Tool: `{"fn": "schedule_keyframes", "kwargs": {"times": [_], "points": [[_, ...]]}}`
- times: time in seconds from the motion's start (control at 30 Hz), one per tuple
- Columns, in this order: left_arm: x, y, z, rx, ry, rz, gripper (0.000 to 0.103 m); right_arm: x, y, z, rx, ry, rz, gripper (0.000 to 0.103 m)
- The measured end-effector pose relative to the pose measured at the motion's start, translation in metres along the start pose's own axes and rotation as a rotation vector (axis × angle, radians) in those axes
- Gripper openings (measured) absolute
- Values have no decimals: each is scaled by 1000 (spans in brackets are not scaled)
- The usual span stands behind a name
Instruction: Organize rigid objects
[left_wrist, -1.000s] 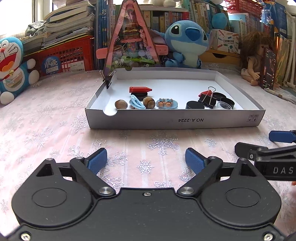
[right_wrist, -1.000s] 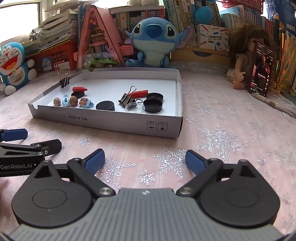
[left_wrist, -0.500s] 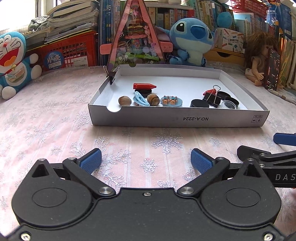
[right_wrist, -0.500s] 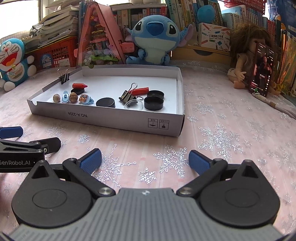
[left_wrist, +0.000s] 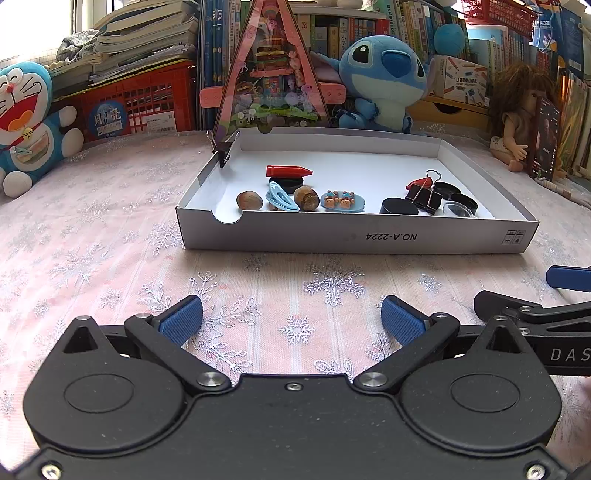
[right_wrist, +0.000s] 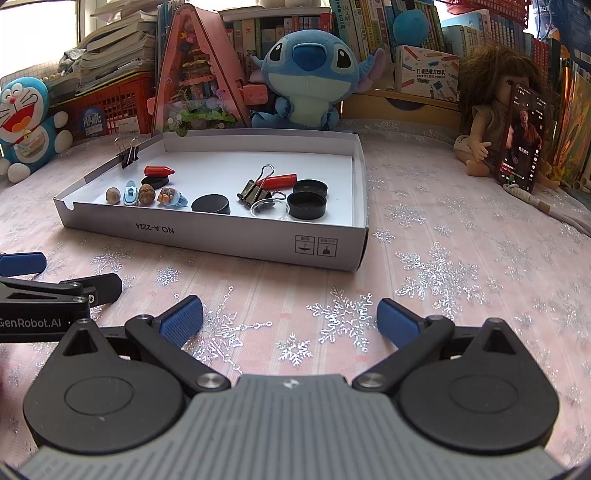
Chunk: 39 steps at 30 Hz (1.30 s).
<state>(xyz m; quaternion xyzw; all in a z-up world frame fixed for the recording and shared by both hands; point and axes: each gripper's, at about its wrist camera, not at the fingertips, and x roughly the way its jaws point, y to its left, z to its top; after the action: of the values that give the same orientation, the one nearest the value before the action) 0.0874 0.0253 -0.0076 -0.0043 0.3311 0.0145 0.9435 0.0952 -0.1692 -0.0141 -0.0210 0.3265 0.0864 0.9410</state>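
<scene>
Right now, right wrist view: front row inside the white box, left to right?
Brown nut → light blue clip → second brown nut → blue charm with small figures → black disc → clear round lid → black cap.

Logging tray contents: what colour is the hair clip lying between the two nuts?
Light blue. The hair clip shows best in the left wrist view.

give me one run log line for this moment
left hand-held gripper: open, empty | right hand-held gripper: open, empty | both short of white box | small items inside box
</scene>
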Motion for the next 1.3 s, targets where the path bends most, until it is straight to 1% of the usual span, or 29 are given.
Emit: {"fn": "schedule_keyframes", "kwargs": {"times": [1.3], "points": [[1,1,0,-12,-1,11,103,0,0,0,0,0,0,103]]}}
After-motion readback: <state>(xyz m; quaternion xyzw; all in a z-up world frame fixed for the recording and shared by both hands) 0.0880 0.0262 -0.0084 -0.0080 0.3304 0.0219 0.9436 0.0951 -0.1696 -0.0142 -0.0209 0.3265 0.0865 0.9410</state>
